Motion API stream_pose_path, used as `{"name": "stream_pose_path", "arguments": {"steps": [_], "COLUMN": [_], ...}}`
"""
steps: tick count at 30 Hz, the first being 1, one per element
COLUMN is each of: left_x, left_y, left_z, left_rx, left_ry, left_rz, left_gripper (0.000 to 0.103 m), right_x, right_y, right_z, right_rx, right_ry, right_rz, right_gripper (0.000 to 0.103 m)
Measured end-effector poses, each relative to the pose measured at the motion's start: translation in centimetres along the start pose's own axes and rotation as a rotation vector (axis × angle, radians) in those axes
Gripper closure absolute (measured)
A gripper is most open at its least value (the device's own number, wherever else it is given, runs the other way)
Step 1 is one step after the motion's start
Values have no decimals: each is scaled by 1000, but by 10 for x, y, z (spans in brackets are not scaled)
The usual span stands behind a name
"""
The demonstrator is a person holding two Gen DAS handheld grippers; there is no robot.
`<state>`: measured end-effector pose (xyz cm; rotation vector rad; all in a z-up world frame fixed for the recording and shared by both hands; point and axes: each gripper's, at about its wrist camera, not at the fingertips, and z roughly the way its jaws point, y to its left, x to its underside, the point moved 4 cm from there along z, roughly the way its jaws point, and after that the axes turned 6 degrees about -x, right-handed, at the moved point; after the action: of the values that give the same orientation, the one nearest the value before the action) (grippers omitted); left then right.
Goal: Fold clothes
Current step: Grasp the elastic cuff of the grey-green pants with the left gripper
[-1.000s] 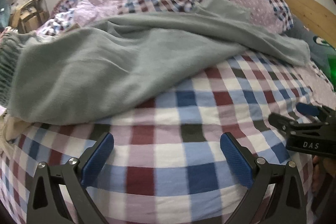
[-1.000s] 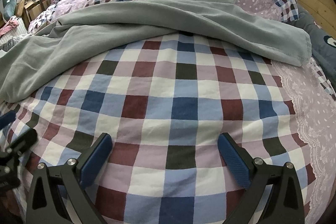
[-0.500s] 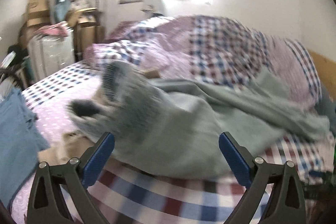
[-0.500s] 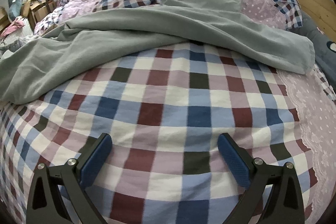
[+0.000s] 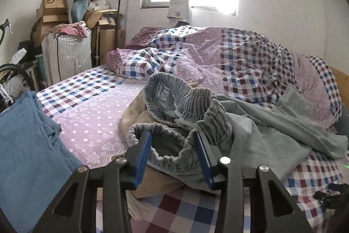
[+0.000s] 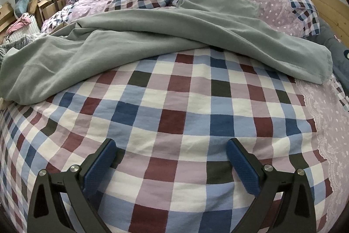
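On the checked-quilt bed [image 6: 174,102] grey-green soft trousers [image 6: 152,36] stretch leftward; their gathered waistband [image 5: 174,145] sits between the left tool [image 5: 172,145]'s half-closed pads, ungripped; the right tool [image 6: 171,158] gapes, empty.

Bed [image 6: 178,115] covered by checked sheet in blue, maroon, white, with lilac dotted panels. Crumpled matching checked-and-lilac duvet [image 5: 240,58] heaped at far side. Grey-green soft trousers [image 6: 135,36] sprawled across sheet, ribbed waistband [image 5: 181,102] bunched over beige cloth [image 5: 135,115]. Folded blue garment [image 5: 28,145] at near left edge.
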<state>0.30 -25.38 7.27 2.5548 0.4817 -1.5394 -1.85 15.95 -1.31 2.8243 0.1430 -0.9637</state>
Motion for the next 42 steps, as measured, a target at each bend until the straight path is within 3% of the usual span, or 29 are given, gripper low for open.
{"name": "stream_pose_path", "arguments": {"steps": [3, 5, 7, 10, 16, 20, 24, 26, 28, 31, 32, 34, 42], "left_x": [0, 0, -1, -2, 2, 7, 13, 15, 15, 12, 11, 7, -11], "left_y": [0, 0, 3, 14, 34, 42, 45, 44, 39, 32, 30, 29, 1], "left_z": [-2, -3, -4, -4, 11, 29, 43, 44, 42, 37, 35, 29, 3], "left_rx": [13, 13, -1, -23, -28, -16, 44, 76, 115, 116, 121, 162, 364], "left_ry": [-2, -5, -10, -17, 23, 89, 145, 157, 169, 178, 175, 170, 128], "left_rz": [-11, -16, -25, -61, -139, -159, -207, -226, -229, -218, -219, -242, -208], "left_gripper": [55, 47, 31, 20, 17, 17, 17, 22, 51, 75, 75, 87, 90], "right_x": [0, 0, 0, 0, -1, -1, 0, 0, 0, 0, 0, 0, -2], "right_y": [0, 0, 0, 0, -1, -2, -1, -1, -1, 0, 1, 3, 10], "right_z": [0, 1, 1, 1, 1, 1, 2, 2, 2, 0, 0, -2, -6], "right_rx": [2, 2, 3, 3, 1, -2, -3, -3, -4, -8, -9, -12, -14], "right_ry": [1, 1, 1, 1, 2, 5, 6, 6, 5, 0, -2, -9, -30], "right_rz": [-2, -2, -1, -2, -1, 3, 3, 3, 2, -2, -4, -11, -36], "right_gripper": [0, 0, 0, 0, 0, 0, 0, 0, 0, 0, 0, 0, 0]}}
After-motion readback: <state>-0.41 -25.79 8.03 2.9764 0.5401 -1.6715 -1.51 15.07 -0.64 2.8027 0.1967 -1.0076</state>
